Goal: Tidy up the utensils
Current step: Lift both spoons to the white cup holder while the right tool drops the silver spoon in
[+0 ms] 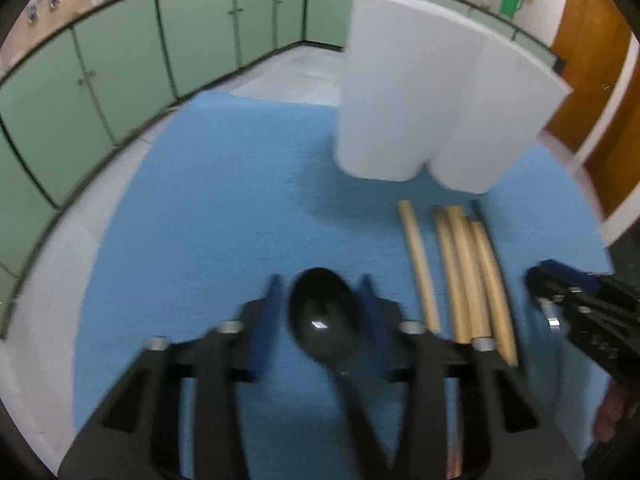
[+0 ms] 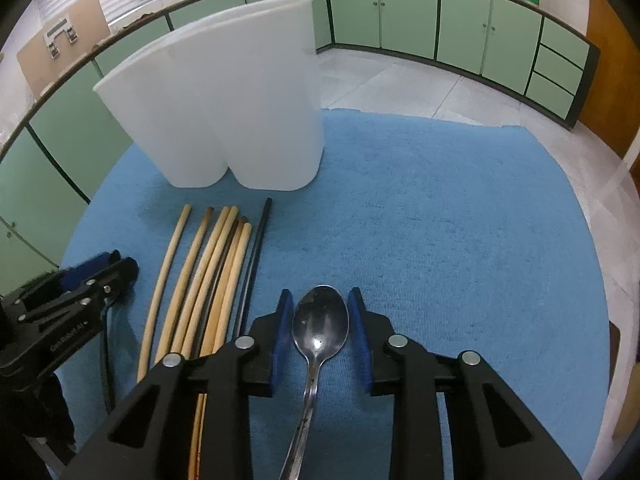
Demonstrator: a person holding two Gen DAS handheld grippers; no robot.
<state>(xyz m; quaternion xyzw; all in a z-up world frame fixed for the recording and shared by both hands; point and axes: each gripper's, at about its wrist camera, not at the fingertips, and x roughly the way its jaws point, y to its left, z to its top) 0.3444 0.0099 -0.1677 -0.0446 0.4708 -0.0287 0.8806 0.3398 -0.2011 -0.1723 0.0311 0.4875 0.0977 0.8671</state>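
Spoons lay lengthwise between both spread pairs of jaws: black spoon (image 1: 324, 312) in the left gripper (image 1: 322, 320), metal spoon (image 2: 320, 320) in the right gripper (image 2: 320, 328), neither visibly clamped, bowls pointing toward the white holder (image 2: 240, 120).

Your black spoon (image 1: 324, 312) and silver spoon (image 2: 320, 320) lie on plain blue cloth (image 2: 440, 220); beside the white holder (image 2: 240, 120), tan chopsticks (image 2: 200, 272)

Left gripper (image 1: 320, 308) low, fingers spread wide apart. Right gripper (image 2: 320, 320) low too, fingers wide apart. Side by side.
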